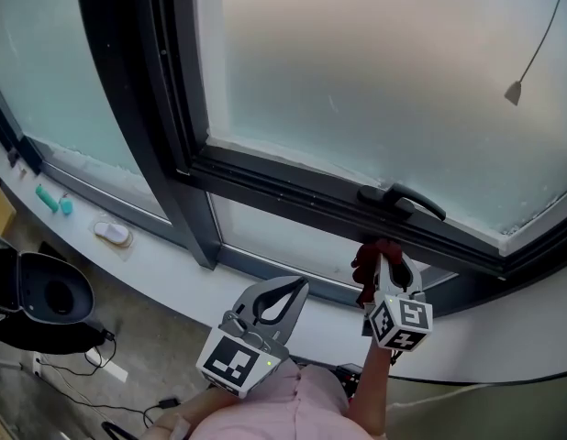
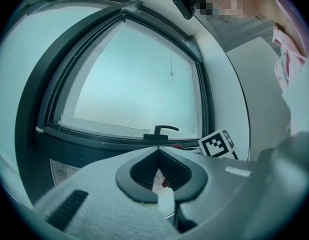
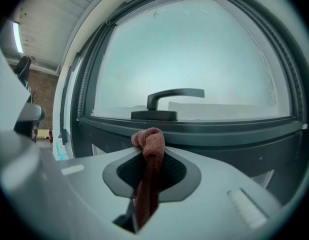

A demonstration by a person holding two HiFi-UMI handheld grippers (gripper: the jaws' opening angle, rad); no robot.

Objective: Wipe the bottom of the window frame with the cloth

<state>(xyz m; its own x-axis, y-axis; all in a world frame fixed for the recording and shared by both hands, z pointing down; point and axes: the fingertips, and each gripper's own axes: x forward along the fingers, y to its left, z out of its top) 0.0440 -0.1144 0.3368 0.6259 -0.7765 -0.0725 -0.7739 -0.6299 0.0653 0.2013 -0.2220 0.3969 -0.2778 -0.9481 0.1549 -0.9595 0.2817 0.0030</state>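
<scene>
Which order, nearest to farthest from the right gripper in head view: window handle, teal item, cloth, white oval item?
1. Cloth, clamped in the right gripper.
2. Window handle, just above.
3. White oval item, far left on the sill.
4. Teal item, farther left.

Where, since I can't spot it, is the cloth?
The cloth sits in the right gripper, centre-right in the head view, just below the window handle.

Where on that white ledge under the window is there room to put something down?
Bare ledge between the small white object and the left gripper. Crowded below the handle, where the right gripper holds the cloth.
</scene>
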